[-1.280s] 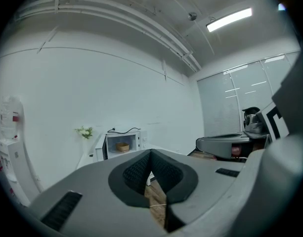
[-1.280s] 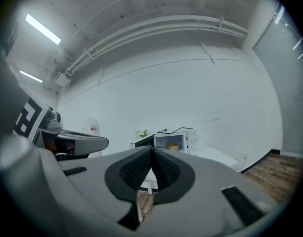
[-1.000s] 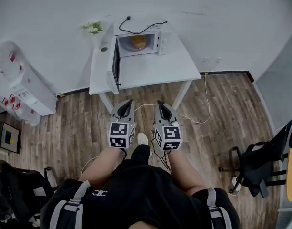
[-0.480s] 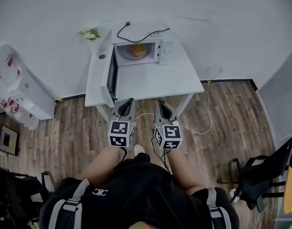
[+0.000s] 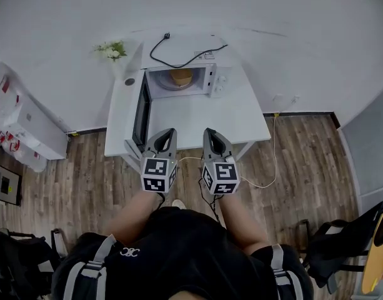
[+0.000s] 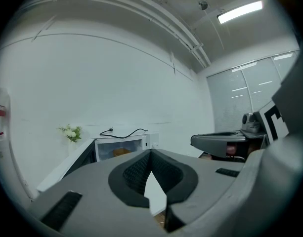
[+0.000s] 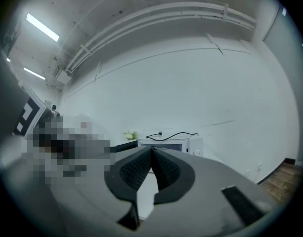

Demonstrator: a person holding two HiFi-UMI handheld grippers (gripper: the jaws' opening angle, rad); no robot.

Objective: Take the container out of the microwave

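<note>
Container [image 5: 180,75] sits inside open microwave [image 5: 211,80], well ahead of left tongs [image 5: 170,132] and right tongs [image 5: 208,132], both pressed together, empty.

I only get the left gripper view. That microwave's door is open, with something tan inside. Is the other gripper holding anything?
Observer: No, the right gripper has its jaws shut on nothing.
Visitor: Anything on the table I can't see?
Observer: A small round object lies left of the microwave, near the flowers.
Visitor: And on the floor?
Observer: A white cable lies on the wood floor, right of the table.
</note>
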